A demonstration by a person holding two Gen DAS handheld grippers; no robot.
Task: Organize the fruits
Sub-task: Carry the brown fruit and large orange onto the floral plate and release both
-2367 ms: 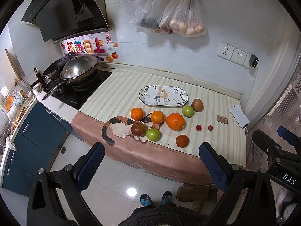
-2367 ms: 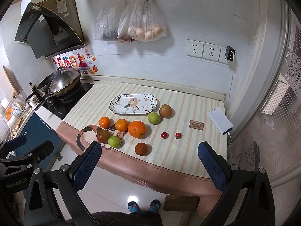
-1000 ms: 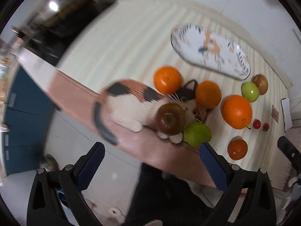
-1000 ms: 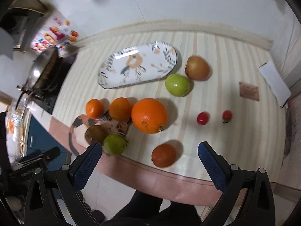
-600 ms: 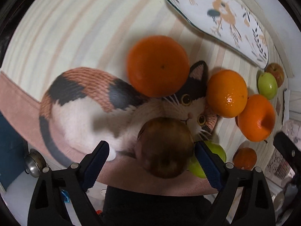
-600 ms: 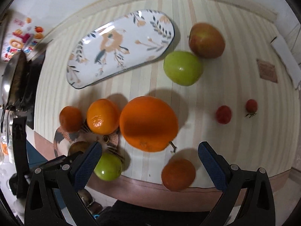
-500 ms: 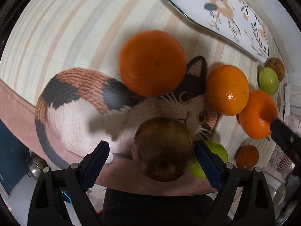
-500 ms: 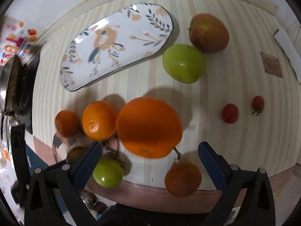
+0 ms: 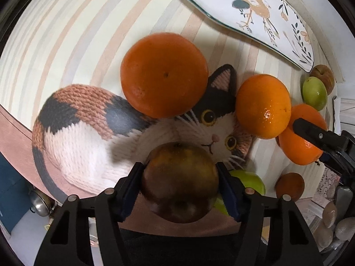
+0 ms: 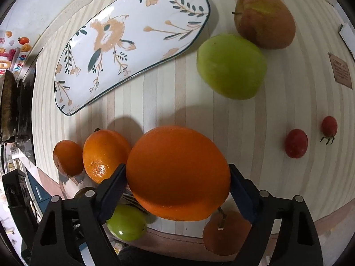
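Observation:
My left gripper (image 9: 179,177) points down over the cat-shaped mat (image 9: 84,137). Its jaws are closing, and both pads touch the sides of a dark reddish-brown apple (image 9: 179,184). My right gripper (image 10: 177,177) is also closing, with its pads against the flanks of the big orange (image 10: 177,170). The floral plate (image 10: 133,35) lies bare further back. Loose on the striped cloth are a mandarin (image 9: 164,75), a medium orange (image 9: 263,106), two green apples (image 10: 230,66) (image 10: 126,223), a red apple (image 10: 265,18), two cherry tomatoes (image 10: 296,143) and a small dark orange (image 10: 224,235).
The counter's front edge runs just below both grippers, with a person's dark clothing under it. A wok (image 10: 8,106) on the hob sits at the far left. A small brown card (image 10: 339,69) lies at the right.
Both grippers came down from high above the counter to the fruit. The left jaws narrowed onto the dark apple. The right jaws narrowed onto the big orange.

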